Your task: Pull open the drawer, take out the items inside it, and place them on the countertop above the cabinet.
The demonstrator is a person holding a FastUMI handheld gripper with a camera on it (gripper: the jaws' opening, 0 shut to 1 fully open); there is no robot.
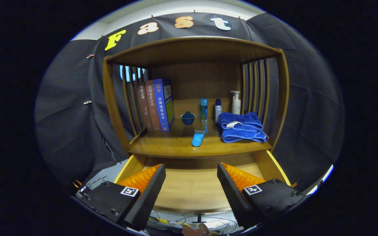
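Observation:
The wooden drawer (192, 186) stands pulled open below the countertop (169, 146), and its bare floor shows between my fingers. My gripper (191, 170) hovers over the drawer, open, with nothing held. On the countertop beyond the fingers lie a light blue tube (198, 138) near the front edge and a folded blue towel (241, 130) to the right. Behind them stand a small blue lidded cup (187, 117), a slim blue bottle (203, 110), a small white bottle with a blue cap (218, 110) and a white pump bottle (236, 102).
Three books (154, 105) lean upright at the countertop's left. The cabinet has slatted side walls (258, 88) and a wooden top (192, 49). Cables (189, 221) lie on the floor in front of the drawer.

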